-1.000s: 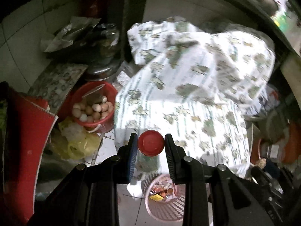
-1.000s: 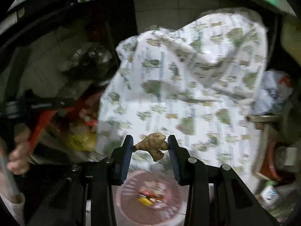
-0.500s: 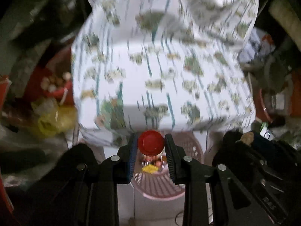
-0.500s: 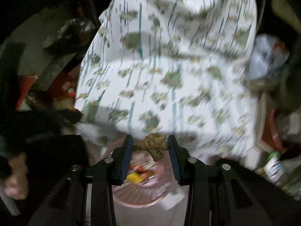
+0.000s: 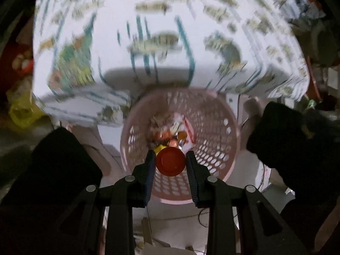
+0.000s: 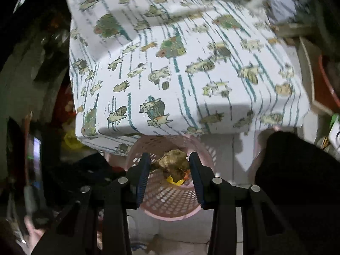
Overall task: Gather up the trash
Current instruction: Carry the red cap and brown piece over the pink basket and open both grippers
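Observation:
My left gripper is shut on a round red bottle cap and holds it over the mouth of a pink perforated waste basket that has scraps in its bottom. My right gripper is shut on a knobby brown piece of ginger and holds it over the same pink basket. Both grippers look down into the basket from above.
A box draped in white cloth with green prints overhangs the basket's far side; it fills the right wrist view too. A red bowl of eggs and a yellow bag lie left. Dark clutter sits right. White floor tiles lie below.
Both grippers have tilted down and moved over the pink basket, which now fills the lower centre of each view. Each still holds its item.

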Demonstrator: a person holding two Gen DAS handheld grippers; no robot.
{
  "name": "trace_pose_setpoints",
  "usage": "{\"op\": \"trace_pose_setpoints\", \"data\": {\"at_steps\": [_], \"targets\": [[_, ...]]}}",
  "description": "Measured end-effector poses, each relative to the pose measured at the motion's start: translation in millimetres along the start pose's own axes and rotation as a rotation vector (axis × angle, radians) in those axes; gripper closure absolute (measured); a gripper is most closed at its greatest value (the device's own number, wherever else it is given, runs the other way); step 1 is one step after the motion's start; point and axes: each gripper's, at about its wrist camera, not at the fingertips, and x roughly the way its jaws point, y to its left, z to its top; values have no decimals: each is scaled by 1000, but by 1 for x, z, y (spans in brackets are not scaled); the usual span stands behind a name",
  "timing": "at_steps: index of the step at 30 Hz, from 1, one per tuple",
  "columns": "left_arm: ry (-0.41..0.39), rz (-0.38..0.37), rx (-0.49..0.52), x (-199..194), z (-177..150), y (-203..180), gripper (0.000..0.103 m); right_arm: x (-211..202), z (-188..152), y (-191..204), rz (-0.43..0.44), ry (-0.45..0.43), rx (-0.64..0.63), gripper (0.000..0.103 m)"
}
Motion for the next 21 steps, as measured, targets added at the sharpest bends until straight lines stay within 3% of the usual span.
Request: {"op": "trace_pose_setpoints", "data": {"at_steps": [5,13,16,18,21], "targets": [[101,30,-2,35,-6,3,75,8,5,-18,147,55,113,63],[159,10,-4,51,-13,-1,75,7,2,-23,141,41,144,63],[153,24,15,48,-14,-6,61,7,0,-23,130,42,128,63],[131,37,18,39,-13,-7,42,9,-1,-23,131,48,123,63],[57,75,30,16,-9,-7,34,11,-1,-20,126,51,114,63]]}}
